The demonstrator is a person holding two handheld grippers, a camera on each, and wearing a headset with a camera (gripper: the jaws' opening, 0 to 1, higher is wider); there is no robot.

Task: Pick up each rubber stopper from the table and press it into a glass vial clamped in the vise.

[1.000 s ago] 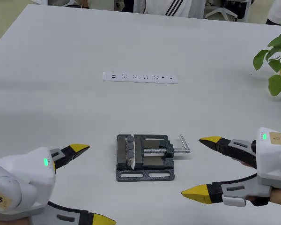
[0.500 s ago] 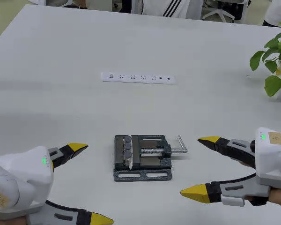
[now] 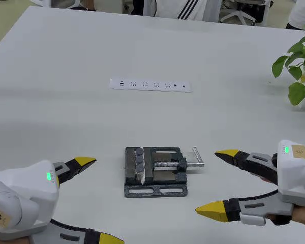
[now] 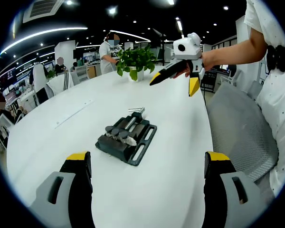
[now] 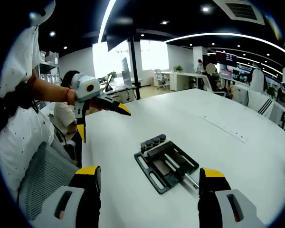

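left yellow-tipped gripper: jaws spread, empty, unmoved | right yellow-tipped gripper: likewise | dark metal vise between them: unshifted, holding row of grey round rubber stoppers

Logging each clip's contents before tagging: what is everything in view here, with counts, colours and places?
vise: 1, dark grey, table centre
stoppers: about 3, dark grey, in a row inside the vise
power strip: 1, white, beyond the vise
plant: 1, green, table's right edge
table: 1, white
person: 1, striped top, far table edge
left gripper: 1, white, yellow-tipped jaws open, lower left
right gripper: 1, white, yellow-tipped jaws open, lower right
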